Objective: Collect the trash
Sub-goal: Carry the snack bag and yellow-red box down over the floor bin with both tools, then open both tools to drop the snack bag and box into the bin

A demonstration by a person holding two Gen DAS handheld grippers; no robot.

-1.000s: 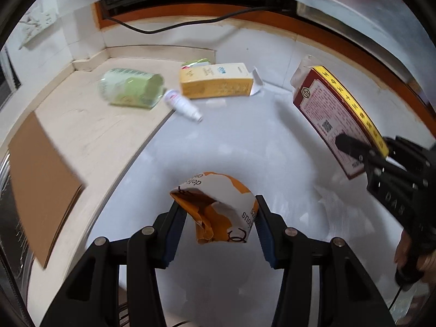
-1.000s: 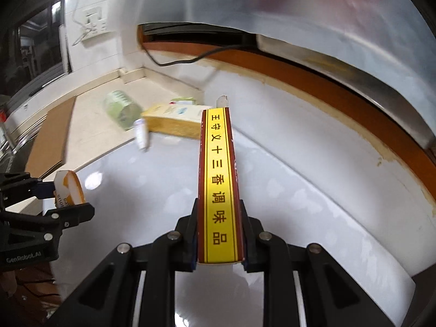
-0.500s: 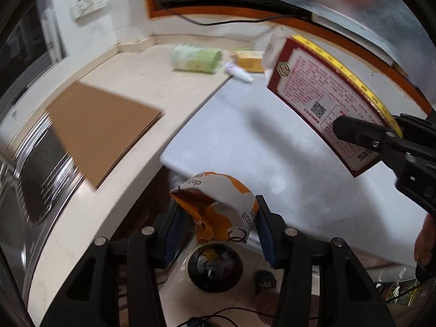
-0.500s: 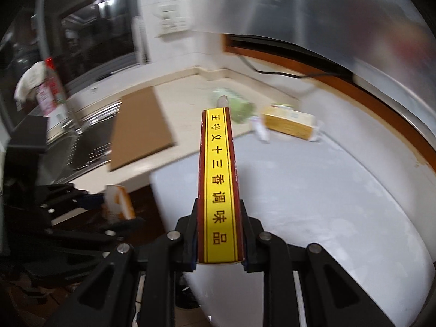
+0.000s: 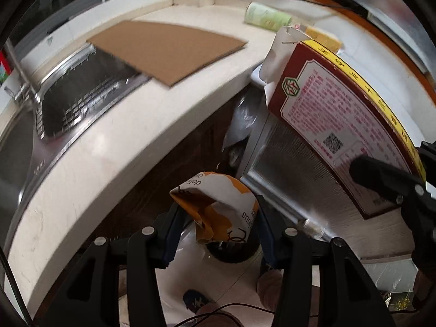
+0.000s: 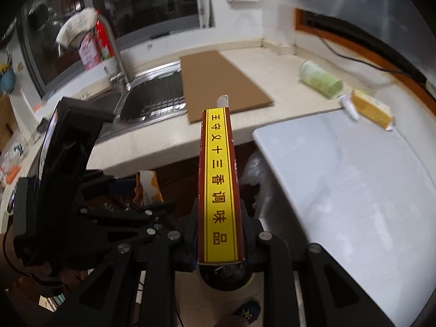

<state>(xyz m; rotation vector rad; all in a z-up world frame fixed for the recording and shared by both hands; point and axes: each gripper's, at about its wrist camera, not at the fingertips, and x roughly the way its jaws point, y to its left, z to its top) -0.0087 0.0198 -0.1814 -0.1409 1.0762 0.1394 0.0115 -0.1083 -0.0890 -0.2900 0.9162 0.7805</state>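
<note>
While the left gripper (image 5: 218, 218) is clamped on a crumpled orange-and-white wrapper (image 5: 218, 207), its fingers (image 5: 170, 231) pressing both sides, the right gripper (image 6: 219, 234) is pinched on a flat red-and-yellow box (image 6: 219, 188) held edge-up with its open flap at the far end. Both loads hang off the counter (image 5: 109, 147), out past its front edge and above the floor. Directly below the wrapper sits a dark round trash bin (image 5: 231, 250), with rubbish visible inside it in the right wrist view. On the counter lies a brown cardboard sheet (image 6: 220, 84), partly overhanging the sink (image 6: 152, 100) at the counter's left end. Toward the counter's far right corner rest a green cylindrical package (image 6: 320, 80), a small white tube (image 6: 350, 106) and a yellow carton (image 6: 372, 109), the last two at the edge of a white slab (image 6: 354, 179) adjoining the counter
</note>
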